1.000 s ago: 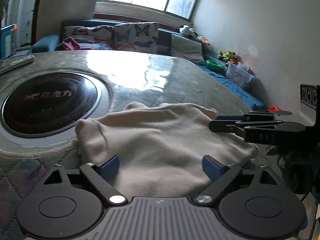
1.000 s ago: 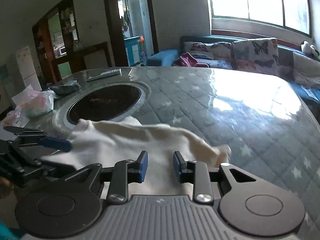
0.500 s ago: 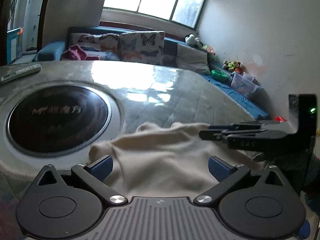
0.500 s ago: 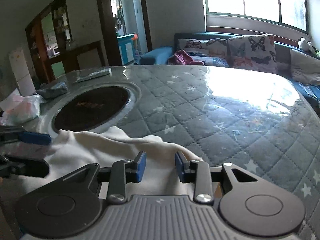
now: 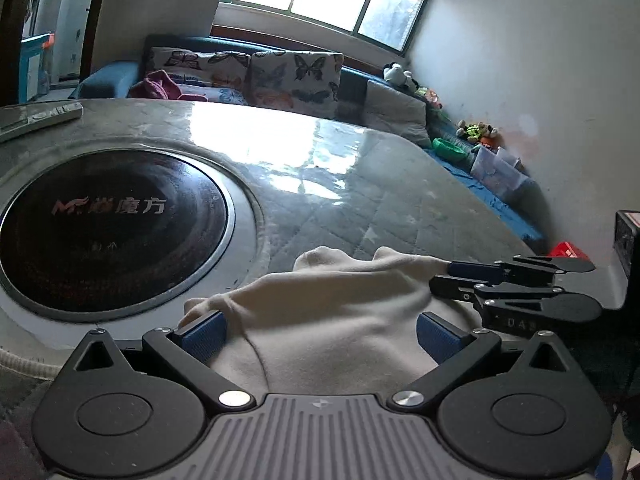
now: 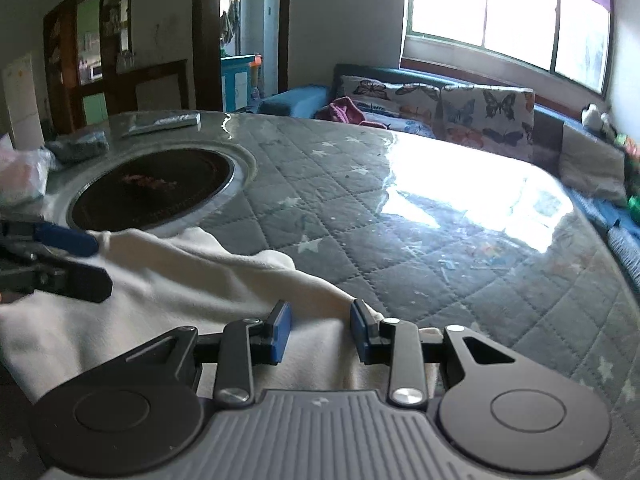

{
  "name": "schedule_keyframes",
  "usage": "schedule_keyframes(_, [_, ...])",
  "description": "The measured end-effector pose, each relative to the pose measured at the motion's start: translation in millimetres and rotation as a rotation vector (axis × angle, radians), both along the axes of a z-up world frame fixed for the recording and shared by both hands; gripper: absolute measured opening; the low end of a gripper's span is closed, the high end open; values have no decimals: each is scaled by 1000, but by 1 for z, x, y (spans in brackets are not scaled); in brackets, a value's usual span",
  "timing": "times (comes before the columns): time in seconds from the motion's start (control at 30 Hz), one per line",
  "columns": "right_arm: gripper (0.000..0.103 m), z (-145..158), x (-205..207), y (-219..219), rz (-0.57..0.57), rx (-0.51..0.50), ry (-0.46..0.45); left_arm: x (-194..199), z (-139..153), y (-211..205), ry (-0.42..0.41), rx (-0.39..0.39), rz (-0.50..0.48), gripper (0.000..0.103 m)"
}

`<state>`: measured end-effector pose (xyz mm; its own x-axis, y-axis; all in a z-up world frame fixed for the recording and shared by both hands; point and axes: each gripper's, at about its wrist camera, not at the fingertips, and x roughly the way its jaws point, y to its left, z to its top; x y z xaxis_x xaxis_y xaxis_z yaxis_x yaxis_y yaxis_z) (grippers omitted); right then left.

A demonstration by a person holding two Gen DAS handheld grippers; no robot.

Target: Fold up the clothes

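— Where's the cloth?

— The cream cloth [image 5: 340, 312] lies at the table's [image 6: 460, 248] near edge, beside the round hob [image 5: 108, 224]. My left gripper [image 5: 320, 332] gapes wide over it; my right gripper [image 6: 318, 330] stands part-open, gripping nothing. Bare quilted surface stretches rightward.
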<state>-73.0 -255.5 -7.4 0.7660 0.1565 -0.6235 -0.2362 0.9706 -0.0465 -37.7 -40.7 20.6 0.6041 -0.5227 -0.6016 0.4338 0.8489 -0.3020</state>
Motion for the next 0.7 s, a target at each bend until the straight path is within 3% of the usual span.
schedule_keyframes(0.47, [32,-2,-11,-34,-107,-42,-24,7,2,-40,-10,-7,-31,103])
schedule_keyframes(0.57, [32,-1,-11,-39,-123,-41,-18,9,13,-47,-52,53,6,103])
schedule_keyframes(0.7, [35,3,-8,-40,-129,-13,-7,16,14,-65,-122,207,51,102])
